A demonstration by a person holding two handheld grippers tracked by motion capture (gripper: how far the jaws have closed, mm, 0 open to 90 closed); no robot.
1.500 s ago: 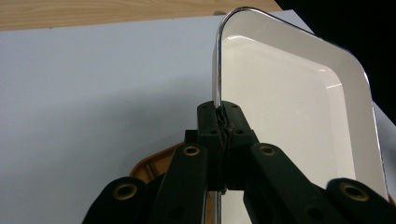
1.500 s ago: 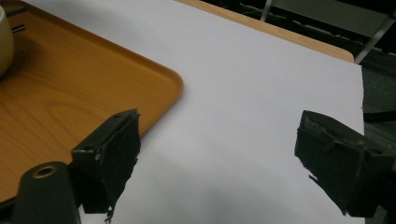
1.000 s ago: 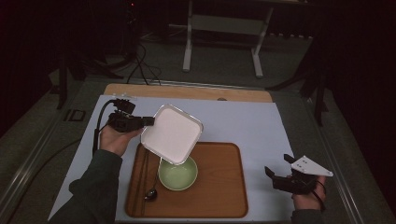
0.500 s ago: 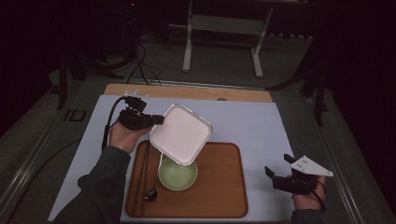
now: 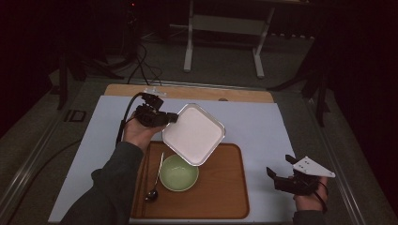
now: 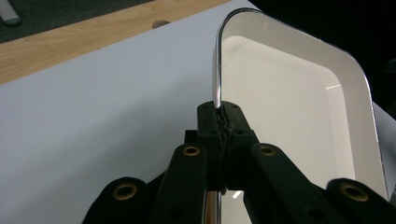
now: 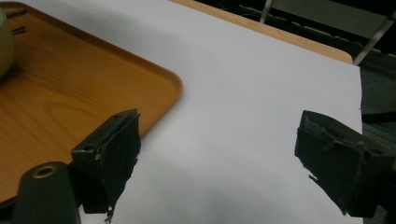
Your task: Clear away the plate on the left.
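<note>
Left gripper [image 5: 170, 118]: jaws pressed together on the plate's rim, nothing else between them.
Plate [image 5: 193, 134]: white, square with rounded corners and a shiny edge; held tilted in the air, reaching out ahead of the left gripper, its far edge above the bowl [image 5: 179, 172] and the tray [image 5: 225, 187].
Plate, close up [image 6: 289, 102]: the rim rises straight out of the closed pads [image 6: 208, 119], the hollow white face to their right.
Handling: probably stiff and hard, light enough to carry by one edge; the glossy rim looks slippery, and it may chip or crack if dropped.
Where to hold: the raised rim, near the middle of one side as now; a deep bite should stop it swinging.
Right gripper [image 5: 284, 180]: jaws wide apart, holding nothing, resting low near the tray's right edge.
Right gripper, close up [image 7: 219, 163]: bare white sheet between its jaws, tray corner [image 7: 154, 88] just left of them.
Spoon [image 5: 155, 183]: lies on the tray beside the bowl, below the left gripper.
Surface: white sheet [image 5: 253, 122] over a wooden table [image 5: 244, 95]; flat, smooth.
Room: dark, with a metal stand [image 5: 223, 42] and cables on the floor beyond the table.
</note>
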